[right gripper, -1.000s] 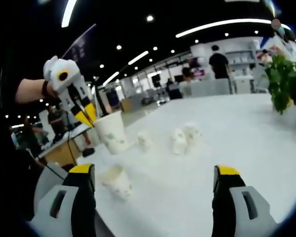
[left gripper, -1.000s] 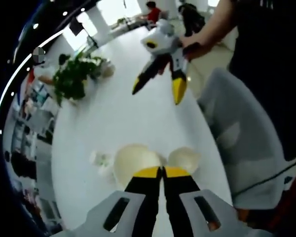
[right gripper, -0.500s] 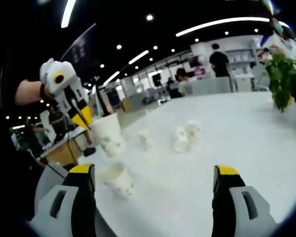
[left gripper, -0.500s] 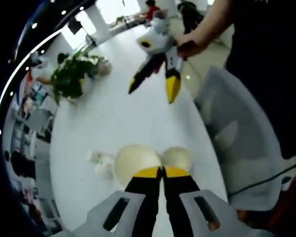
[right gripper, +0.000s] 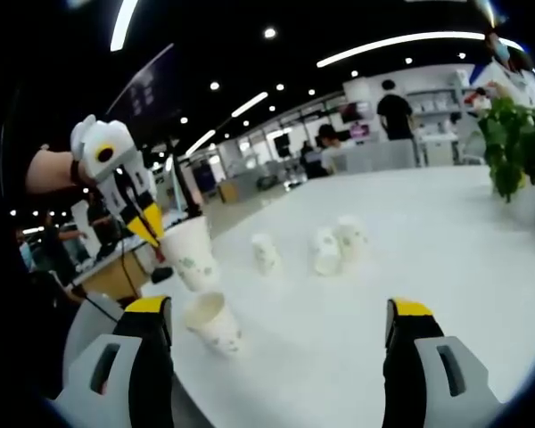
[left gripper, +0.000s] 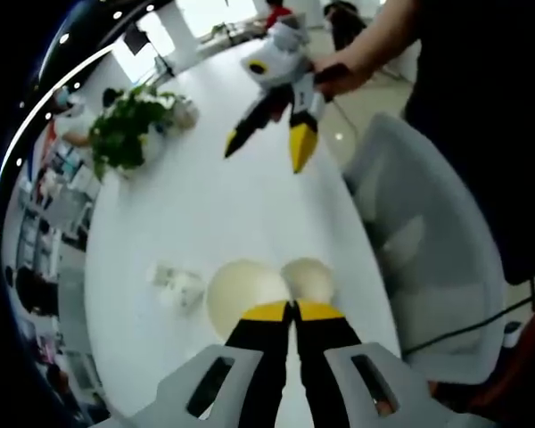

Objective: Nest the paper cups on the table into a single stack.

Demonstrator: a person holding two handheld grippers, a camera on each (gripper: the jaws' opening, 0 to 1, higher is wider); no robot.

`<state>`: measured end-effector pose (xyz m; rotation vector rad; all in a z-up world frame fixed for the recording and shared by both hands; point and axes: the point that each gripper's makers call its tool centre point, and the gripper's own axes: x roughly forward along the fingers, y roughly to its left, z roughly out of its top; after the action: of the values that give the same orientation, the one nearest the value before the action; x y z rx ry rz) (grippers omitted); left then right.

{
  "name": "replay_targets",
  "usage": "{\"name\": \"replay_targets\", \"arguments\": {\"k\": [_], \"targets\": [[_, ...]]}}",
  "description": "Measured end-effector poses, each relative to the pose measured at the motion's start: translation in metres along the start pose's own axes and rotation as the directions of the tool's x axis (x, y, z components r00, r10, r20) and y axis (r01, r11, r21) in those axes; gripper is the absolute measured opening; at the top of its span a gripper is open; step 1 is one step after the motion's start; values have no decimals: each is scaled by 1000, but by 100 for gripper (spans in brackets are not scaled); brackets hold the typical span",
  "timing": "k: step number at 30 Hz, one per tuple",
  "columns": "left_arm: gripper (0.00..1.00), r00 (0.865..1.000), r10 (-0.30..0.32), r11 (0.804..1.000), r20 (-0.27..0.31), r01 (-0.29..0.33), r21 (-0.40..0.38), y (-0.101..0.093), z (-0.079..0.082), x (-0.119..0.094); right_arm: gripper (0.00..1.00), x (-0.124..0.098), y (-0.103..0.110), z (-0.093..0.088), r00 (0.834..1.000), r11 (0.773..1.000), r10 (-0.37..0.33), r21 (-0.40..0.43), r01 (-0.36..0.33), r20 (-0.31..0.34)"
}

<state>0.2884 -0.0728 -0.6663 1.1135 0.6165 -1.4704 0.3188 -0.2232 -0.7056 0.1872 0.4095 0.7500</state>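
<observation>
My left gripper is shut on the rim of a white paper cup and holds it in the air. The right gripper view shows this gripper with the held cup tilted just above another paper cup, which leans on the table near its edge. That lower cup appears beside the held one in the left gripper view. Three more small cups stand further along the white table. My right gripper is open and holds nothing; it hovers high over the table.
A green potted plant stands on the far part of the table. A grey chair stands against the table's edge beside the person's dark clothes. People stand in the room behind.
The left gripper has carried its cup lower, down towards the leaning cup on the table. The right gripper has stayed open and almost still.
</observation>
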Motion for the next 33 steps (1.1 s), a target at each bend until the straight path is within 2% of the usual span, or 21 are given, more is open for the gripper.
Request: {"name": "replay_targets", "arguments": {"k": [11, 15, 25, 33], "targets": [[0, 1000, -10, 1000, 2, 10, 17, -11, 3, 6, 98, -2, 3, -3, 1000, 1000, 1, -2, -1, -7], [0, 999, -29, 999, -14, 29, 29, -15, 0, 11, 98, -3, 4, -4, 1000, 1000, 1, 0, -1, -6], [0, 999, -45, 999, -2, 45, 14, -15, 4, 19, 98, -8, 0, -5, 1000, 1000, -9, 10, 9, -2], [0, 998, -60, 998, -19, 61, 19, -17, 1, 25, 98, -9, -3, -8, 1000, 1000, -13, 14, 13, -4]]}}
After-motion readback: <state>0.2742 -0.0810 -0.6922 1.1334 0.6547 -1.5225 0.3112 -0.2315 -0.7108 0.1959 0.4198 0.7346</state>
